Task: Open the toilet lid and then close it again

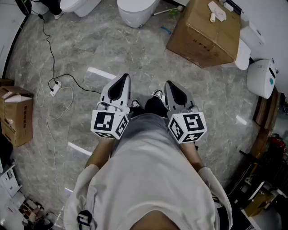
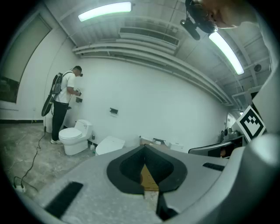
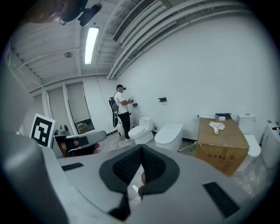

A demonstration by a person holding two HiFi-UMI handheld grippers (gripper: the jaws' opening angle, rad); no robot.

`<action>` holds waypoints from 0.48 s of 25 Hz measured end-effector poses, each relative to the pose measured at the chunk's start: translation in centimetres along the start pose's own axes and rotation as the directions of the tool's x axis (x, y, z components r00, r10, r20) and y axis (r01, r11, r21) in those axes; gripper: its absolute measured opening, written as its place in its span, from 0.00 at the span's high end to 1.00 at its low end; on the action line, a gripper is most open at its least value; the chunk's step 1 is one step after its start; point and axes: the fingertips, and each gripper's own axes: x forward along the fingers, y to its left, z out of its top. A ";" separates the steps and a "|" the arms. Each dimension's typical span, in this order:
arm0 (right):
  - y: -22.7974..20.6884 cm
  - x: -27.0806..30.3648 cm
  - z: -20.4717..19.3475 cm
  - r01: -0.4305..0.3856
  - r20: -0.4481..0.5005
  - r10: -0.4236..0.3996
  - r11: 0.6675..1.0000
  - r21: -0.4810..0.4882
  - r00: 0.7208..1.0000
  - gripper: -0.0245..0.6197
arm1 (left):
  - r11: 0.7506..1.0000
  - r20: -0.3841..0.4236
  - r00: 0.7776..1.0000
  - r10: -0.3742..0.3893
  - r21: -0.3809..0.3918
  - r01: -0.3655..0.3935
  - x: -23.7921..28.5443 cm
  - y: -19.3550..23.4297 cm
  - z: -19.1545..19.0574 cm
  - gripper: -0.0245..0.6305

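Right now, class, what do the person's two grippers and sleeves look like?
The left gripper and right gripper are light grey pointed shells with black padded linings. Each carries a white cube with black square markers. The shirt is pale, short-sleeved.

— How is your light?
— Bright and even. 2 ceiling tubes (image 2: 105,11) glare white in your left gripper view, and pale streaks shine on the floor (image 1: 101,72).
— Sharpness?
— Your gripper views bend the walls and go black at the corners. The left gripper (image 2: 145,148) blurs close up.

Four toilets (image 1: 81,4) (image 1: 137,11) (image 1: 243,51) (image 1: 261,78), two cardboard boxes (image 1: 202,31) (image 1: 18,114), two grippers (image 1: 125,76) (image 1: 167,83)
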 end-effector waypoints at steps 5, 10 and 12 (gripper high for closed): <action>0.7 0.4 -0.4 0.001 -0.002 -0.001 1.000 -0.007 1.000 0.95 | 1.000 -0.005 1.000 -0.004 -0.017 0.004 -0.4 0.6 -0.3 0.95; 0.7 1.8 0.3 -0.001 0.005 0.001 1.000 -0.010 1.000 0.95 | 1.000 -0.006 1.000 0.016 -0.019 -0.016 0.0 1.7 -0.2 0.95; 0.6 2.4 0.9 -0.017 0.014 0.017 1.000 -0.002 1.000 0.95 | 0.999 -0.008 1.000 0.028 -0.020 -0.028 0.3 2.1 0.0 0.95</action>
